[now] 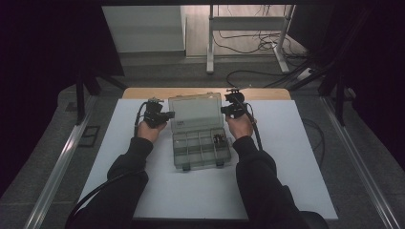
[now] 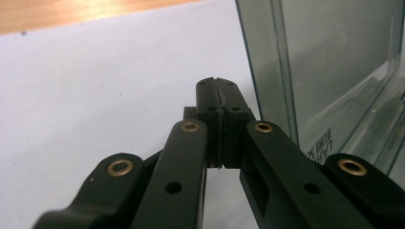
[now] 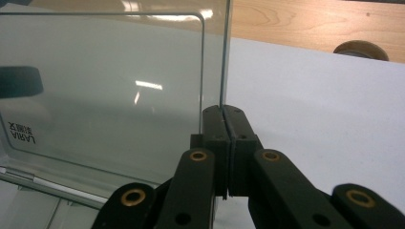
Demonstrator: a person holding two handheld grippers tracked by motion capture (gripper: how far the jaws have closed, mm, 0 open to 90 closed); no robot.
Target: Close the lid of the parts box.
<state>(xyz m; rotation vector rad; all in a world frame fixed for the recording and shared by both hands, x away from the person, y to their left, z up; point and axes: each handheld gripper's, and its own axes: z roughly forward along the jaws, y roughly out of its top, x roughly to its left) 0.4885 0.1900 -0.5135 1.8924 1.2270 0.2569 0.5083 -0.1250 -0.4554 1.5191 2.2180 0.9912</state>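
Forearms in dark sleeves reach in from the near edge of the white surface [image 1: 286, 157], one on each side of a clear compartment box [image 1: 201, 149] that sits between the hands, its long axis running away from the person. The box is open: its divided tray lies nearer, with something small and dark in a right-hand cell (too small to identify), and its lid [image 1: 196, 112] stands up at the far end. The left claw [image 1: 165, 115] is clenched with nothing between its jaws, just beside the lid's left edge and pointing toward it; in the left gripper view the lid's edge [image 2: 267, 71] stands just to the right of the closed tips, apart from them. The right claw [image 1: 226, 109] mirrors it at the lid's right edge, also clenched; in the right gripper view the lid's thin edge [image 3: 223, 57] rises right above the seam of the jaws, and I cannot tell whether it touches them. Both hands look equally near, so closing the lid would likely mean pushing it from both sides toward the person. Beyond lie bare wood and floor cables [image 1: 248, 45]
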